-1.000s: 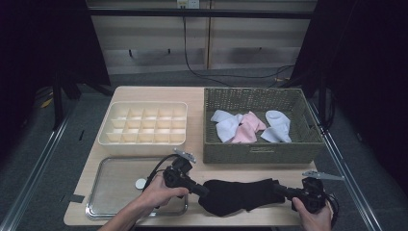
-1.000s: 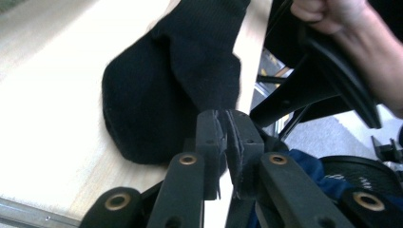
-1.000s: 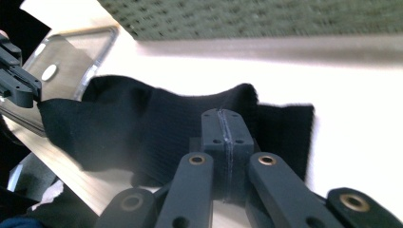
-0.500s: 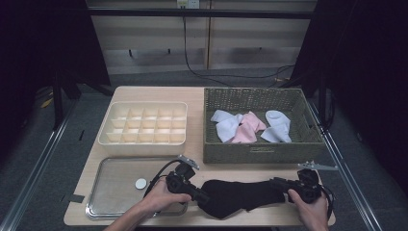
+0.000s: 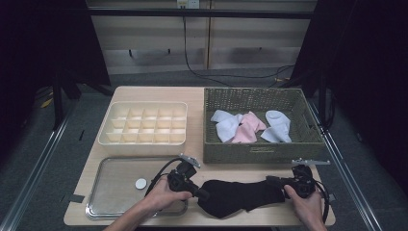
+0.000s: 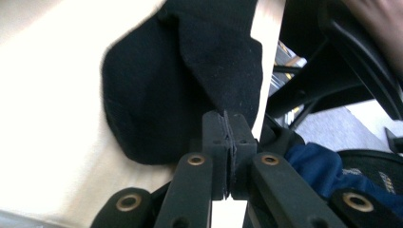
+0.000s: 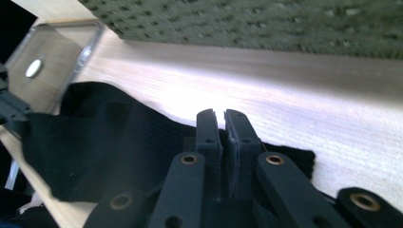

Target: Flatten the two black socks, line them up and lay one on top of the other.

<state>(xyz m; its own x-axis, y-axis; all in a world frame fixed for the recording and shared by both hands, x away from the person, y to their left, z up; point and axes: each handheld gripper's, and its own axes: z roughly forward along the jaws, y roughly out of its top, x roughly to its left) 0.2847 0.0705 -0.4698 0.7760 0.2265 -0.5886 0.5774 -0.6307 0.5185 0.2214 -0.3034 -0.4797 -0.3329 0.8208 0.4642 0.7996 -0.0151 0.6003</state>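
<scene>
I count 1 black sock (image 5: 240,196) lying flat along the table's (image 5: 192,94) near edge, between my 2 grippers. Left gripper (image 5: 203,194) is clamped on its left end, right gripper (image 5: 272,181) on its right end. 1 wicker basket (image 5: 260,153) holds 3 pale socks (image 5: 250,126); 1 divided organizer (image 5: 144,139), 1 metal tray (image 5: 115,185).

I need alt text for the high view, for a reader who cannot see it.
Two hand-held grippers, left and right, hold a black sock by its ends at the table's near edge. Behind are a tray, a divided box and a basket of light socks.
</scene>
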